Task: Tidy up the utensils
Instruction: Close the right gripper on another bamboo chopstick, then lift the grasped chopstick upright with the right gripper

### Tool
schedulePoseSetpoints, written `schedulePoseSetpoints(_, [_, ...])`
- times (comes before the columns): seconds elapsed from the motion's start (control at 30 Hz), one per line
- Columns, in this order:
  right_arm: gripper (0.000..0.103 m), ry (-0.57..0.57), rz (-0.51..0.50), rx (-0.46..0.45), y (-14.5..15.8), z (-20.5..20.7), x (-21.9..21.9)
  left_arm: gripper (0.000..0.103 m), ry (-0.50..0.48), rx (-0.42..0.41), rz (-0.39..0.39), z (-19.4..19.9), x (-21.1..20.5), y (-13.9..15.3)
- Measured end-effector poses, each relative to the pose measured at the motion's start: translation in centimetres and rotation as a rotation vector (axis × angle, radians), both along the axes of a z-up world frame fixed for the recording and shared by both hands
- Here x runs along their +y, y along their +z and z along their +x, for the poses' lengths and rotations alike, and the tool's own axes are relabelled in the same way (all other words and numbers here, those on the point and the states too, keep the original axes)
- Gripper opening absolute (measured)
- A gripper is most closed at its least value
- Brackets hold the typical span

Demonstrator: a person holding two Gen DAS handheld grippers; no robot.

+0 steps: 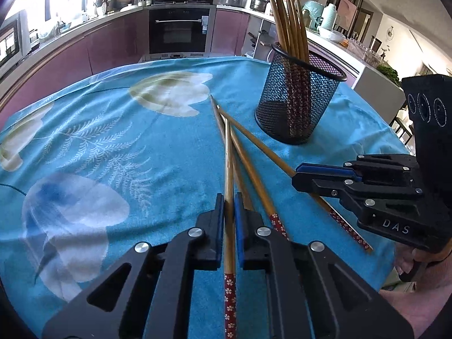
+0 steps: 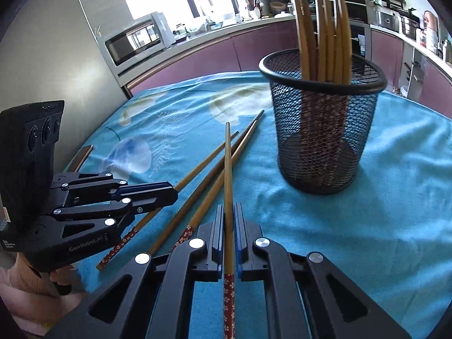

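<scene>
My left gripper (image 1: 228, 203) is shut on a wooden chopstick (image 1: 229, 169) with a red flowered end, held low over the blue cloth. My right gripper (image 2: 229, 214) is shut on another such chopstick (image 2: 227, 169). It shows in the left wrist view (image 1: 296, 176) at the right, over a loose chopstick (image 1: 254, 138). Loose chopsticks lie crossed on the cloth (image 1: 248, 169), (image 2: 197, 169). A black mesh holder (image 1: 296, 101) with several chopsticks upright in it stands beyond them, also seen in the right wrist view (image 2: 322, 130). The left gripper appears in the right wrist view (image 2: 169, 195).
The table is covered by a blue cloth (image 1: 113, 141) with leaf prints. Purple kitchen cabinets (image 1: 113, 48), an oven (image 1: 180, 31) and a microwave (image 2: 138, 42) stand behind. The table's far edge runs just past the holder.
</scene>
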State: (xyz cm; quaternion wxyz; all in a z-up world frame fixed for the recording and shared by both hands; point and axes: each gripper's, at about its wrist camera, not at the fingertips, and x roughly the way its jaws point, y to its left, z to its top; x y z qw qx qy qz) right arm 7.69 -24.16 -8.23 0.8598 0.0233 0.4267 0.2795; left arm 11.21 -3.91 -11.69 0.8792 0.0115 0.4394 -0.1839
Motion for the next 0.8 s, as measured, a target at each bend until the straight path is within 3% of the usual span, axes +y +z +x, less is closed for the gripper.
schedulePoseSetpoints(0.43, [0.007, 0.018, -0.067, 0.005, -0.7, 1.0, 1.6, 0.009, -0.02, 0.024, 0.021, 1.2, -0.1, -0.7])
schedulePoseSetpoints(0.8, [0.006, 0.006, -0.02, -0.015, 0.0, 0.7, 0.5, 0.008, -0.012, 0.015, 0.018, 1.7, -0.4, -0.3])
